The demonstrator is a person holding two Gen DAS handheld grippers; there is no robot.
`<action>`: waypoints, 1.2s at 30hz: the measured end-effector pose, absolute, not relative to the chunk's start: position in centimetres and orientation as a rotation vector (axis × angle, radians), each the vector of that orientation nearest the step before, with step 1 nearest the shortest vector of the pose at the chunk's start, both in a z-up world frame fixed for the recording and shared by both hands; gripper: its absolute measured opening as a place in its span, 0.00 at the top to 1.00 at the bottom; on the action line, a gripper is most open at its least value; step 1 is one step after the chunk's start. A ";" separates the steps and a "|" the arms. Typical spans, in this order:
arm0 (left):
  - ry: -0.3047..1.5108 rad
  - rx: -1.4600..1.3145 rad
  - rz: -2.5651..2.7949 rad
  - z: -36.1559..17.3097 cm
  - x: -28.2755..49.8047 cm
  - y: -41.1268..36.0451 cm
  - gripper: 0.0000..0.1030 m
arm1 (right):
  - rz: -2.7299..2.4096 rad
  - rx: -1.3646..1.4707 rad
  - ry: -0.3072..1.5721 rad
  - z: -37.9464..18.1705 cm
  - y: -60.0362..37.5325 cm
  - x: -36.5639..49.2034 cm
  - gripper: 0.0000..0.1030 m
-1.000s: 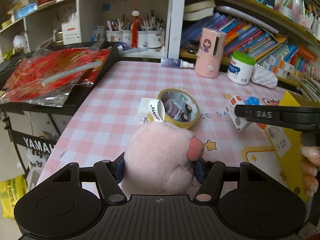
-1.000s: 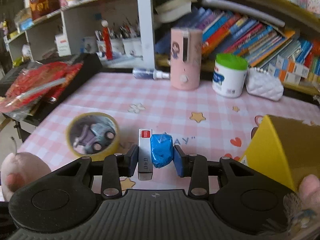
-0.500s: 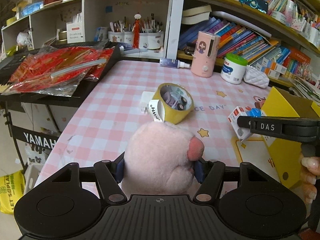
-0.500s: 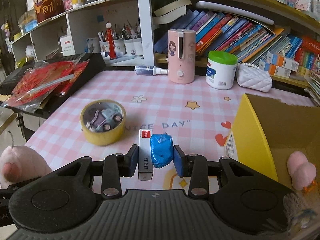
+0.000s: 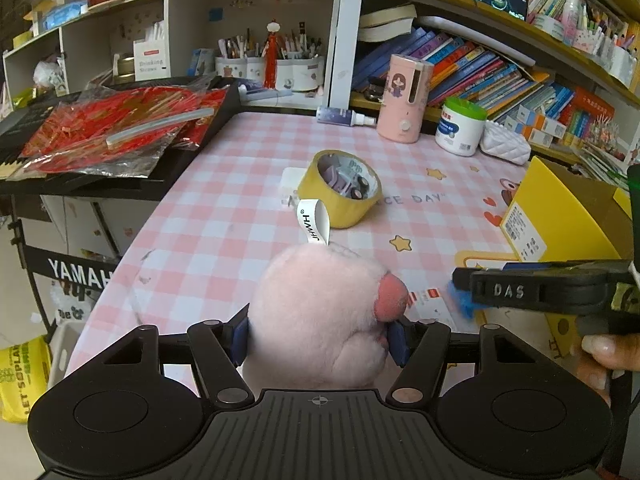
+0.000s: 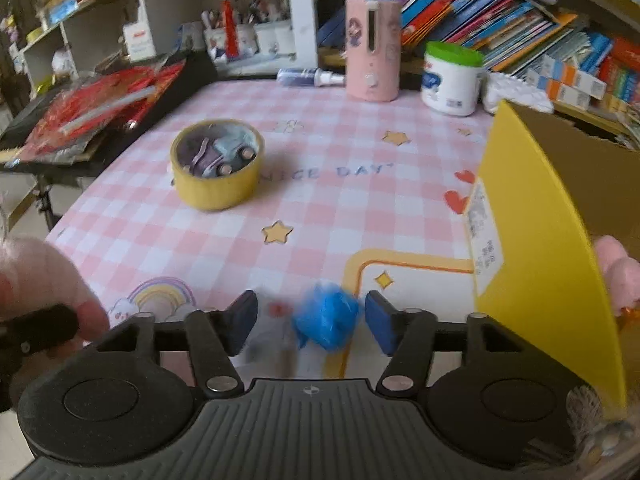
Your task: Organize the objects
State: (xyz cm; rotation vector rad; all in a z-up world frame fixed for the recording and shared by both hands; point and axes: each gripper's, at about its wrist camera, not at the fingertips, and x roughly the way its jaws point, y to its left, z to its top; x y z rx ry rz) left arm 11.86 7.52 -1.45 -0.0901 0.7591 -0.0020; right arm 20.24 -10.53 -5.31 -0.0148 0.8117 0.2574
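Observation:
My left gripper (image 5: pixel 320 330) is shut on a pink plush toy (image 5: pixel 320 312) with a white tag, held over the table's near edge. My right gripper (image 6: pixel 310 322) now stands open. Between its jaws, blurred by motion, are a blue wrapped item (image 6: pixel 326 320) and a white box with a red mark (image 6: pixel 272 328); they also show beside the plush in the left wrist view (image 5: pixel 434 306). A yellow cardboard box (image 6: pixel 536 248) stands open at the right, with another pink plush (image 6: pixel 618 272) inside.
A yellow tape roll (image 6: pixel 218 164) with a toy car inside sits mid-table. At the back stand a pink dispenser (image 6: pixel 372 48), a white tub with green lid (image 6: pixel 452 80) and a spray bottle (image 6: pixel 310 77). Red packets (image 5: pixel 116 128) lie on a keyboard at left.
My right gripper has opened and let go of the white box and blue item, which now blur between the jaws. Both grippers have pulled back toward the near table edge.

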 end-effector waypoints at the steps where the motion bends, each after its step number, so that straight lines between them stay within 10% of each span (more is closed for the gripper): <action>1: 0.760 -0.090 -0.001 -1.5 11.8 7.5 0.38 | 0.252 -0.007 0.810 -5.3 -10.7 20.2 0.47; 13: 0.758 -0.076 -0.003 -1.3 11.3 7.1 0.38 | 0.234 -0.035 0.880 -7.5 -10.9 21.1 0.60; 19: 0.752 -0.065 -0.015 -1.1 10.6 6.8 0.38 | 0.218 -0.073 0.830 -7.5 -10.4 22.2 0.34; 23: 0.753 -0.067 -0.007 -1.2 10.2 7.0 0.38 | 0.225 -0.112 0.846 -8.3 -10.0 22.9 0.60; 36: 0.718 -0.080 -0.028 -0.2 7.9 7.3 0.38 | 0.275 -0.022 0.793 -3.1 -11.3 17.4 0.64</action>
